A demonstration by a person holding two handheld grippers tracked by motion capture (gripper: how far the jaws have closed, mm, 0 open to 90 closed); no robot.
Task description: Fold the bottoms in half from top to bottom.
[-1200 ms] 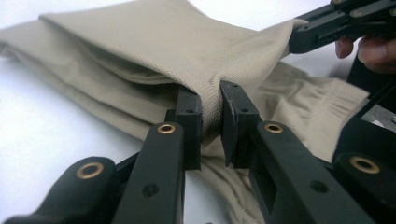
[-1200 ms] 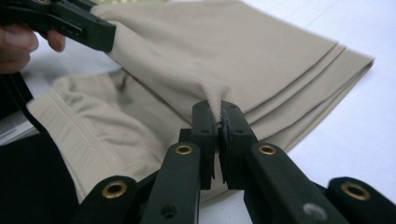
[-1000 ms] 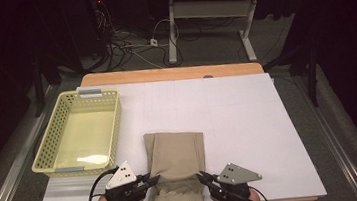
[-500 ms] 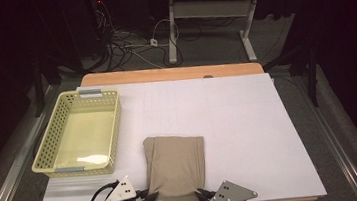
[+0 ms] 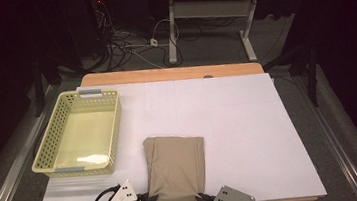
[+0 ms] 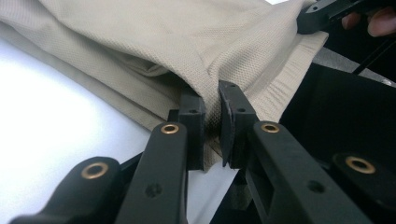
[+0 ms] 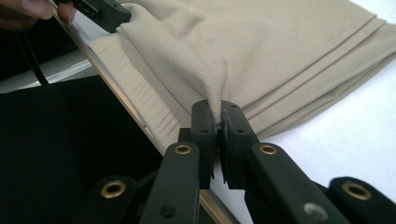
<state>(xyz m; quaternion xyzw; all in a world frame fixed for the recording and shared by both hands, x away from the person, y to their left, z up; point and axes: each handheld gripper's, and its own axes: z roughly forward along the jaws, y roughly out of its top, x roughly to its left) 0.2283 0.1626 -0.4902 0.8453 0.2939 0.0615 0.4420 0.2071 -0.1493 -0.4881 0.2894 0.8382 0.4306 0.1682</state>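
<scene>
From above, your cloth [image 5: 176,170] lies folded on the white table [image 5: 249,123], its near edge reaching the table's front edge. A yellow basket [image 5: 45,144] sits to the left of it, apart from the cloth. Your left gripper [image 5: 149,200] meets the cloth's near left corner and your right gripper [image 5: 200,197] its near right corner; both sit at the table's front edge with your hands just in view at the bottom.

In the left gripper view, your left gripper [image 6: 211,109] has pinched a fold of the cloth [image 6: 154,37]: a ridge of fabric runs down between the two pads, which stand a little apart with the cloth filling the gap. They have just drawn in a touch tighter. The ribbed hem hangs over the table's edge to the right. Your right gripper [image 6: 322,11] shows at the top right, at the cloth's far corner.

In the right gripper view, your right gripper [image 7: 219,112] is clamped on the cloth [image 7: 280,42], pads nearly together with a thin pleat caught between them. The hem overhangs the table edge at the left. Your left gripper [image 7: 105,16] grips the other corner at top left.
</scene>
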